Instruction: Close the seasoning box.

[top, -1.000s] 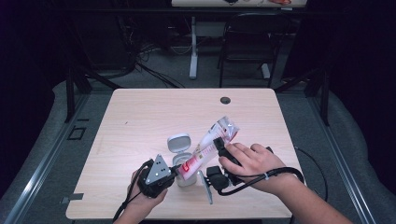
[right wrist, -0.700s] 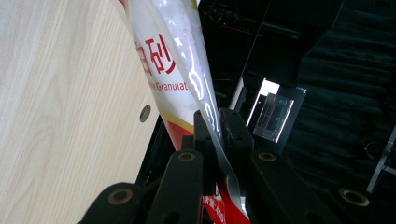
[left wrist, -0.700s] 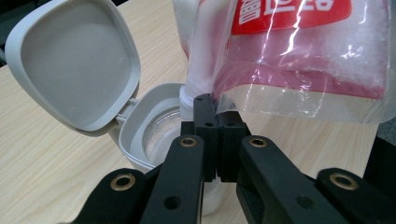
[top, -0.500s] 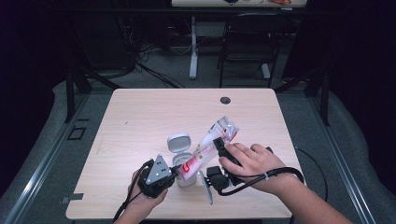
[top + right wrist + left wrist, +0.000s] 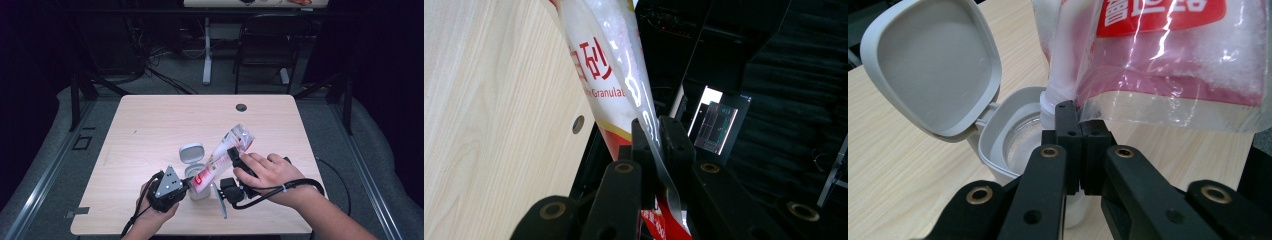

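Fingers (image 5: 639, 130) of the right gripper (image 5: 235, 155) pinch the sugar bag (image 5: 220, 160).
Left gripper (image 5: 1079, 125) fingers are closed together at the bag's spout, above the open jar (image 5: 1013, 145) on the surface (image 5: 150, 130).

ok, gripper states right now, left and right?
Left gripper: jaws closed, pinching the lower edge of the sugar bag over the open container.
Right gripper: jaws closed on the sugar bag's upper part, holding it tilted.
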Available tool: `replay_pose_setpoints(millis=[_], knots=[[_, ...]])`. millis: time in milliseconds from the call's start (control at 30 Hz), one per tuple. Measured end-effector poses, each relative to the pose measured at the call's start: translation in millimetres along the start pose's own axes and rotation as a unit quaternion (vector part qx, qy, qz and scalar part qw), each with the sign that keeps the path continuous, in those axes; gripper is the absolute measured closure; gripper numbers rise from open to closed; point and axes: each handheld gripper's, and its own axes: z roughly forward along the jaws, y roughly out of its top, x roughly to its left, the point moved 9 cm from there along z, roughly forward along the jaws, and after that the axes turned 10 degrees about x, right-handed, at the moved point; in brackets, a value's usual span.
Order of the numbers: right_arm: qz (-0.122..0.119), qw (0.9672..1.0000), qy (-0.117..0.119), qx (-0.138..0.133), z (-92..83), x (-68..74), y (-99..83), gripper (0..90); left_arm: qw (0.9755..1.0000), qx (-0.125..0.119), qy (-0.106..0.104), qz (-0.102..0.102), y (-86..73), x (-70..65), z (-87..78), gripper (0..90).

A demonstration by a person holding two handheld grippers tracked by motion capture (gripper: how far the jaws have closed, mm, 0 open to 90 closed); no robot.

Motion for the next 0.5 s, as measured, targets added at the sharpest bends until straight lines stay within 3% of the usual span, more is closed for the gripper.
replay_pose_setpoints(millis=[500], knots=[[0.001,1.0,0.002,-0.006,0.9,-0.3,3.3,86.5,1.0,0.001,0.002,-0.001,-2.1,0.0,-1.4,89.8]])
